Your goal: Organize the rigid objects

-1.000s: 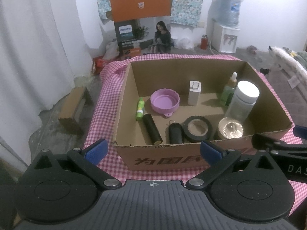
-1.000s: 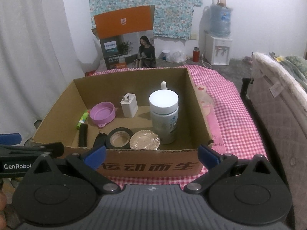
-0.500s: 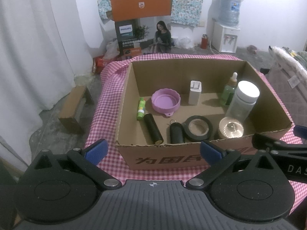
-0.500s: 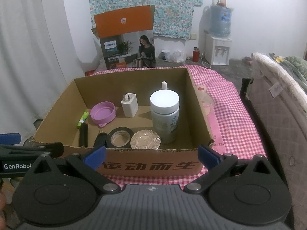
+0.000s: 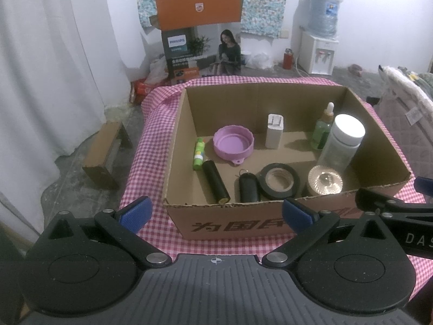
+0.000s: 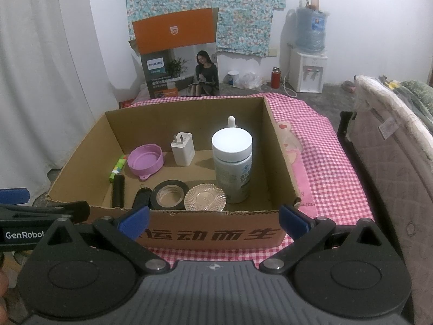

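Cardboard box [image 5: 270,224] on checked cloth [image 5: 151,168] holds everything: tape roll [image 5: 279,181], white-capped bottle [image 6: 232,162], purple lid [image 5: 233,144]. We see almost nothing changed over the last second; left gripper [image 5: 215,212] and right gripper [image 6: 213,220] both wide, empty, near side. Looks finished.

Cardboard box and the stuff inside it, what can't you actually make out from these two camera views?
- Green dropper bottle: in the right wrist view only its white tip shows; the white-capped bottle hides the rest.
- Print on the cardboard box front: cut short in the left wrist view by the left gripper.
- White-capped bottle's label: too small to read.
- Small black object beside the black tape roll: too dark to identify.
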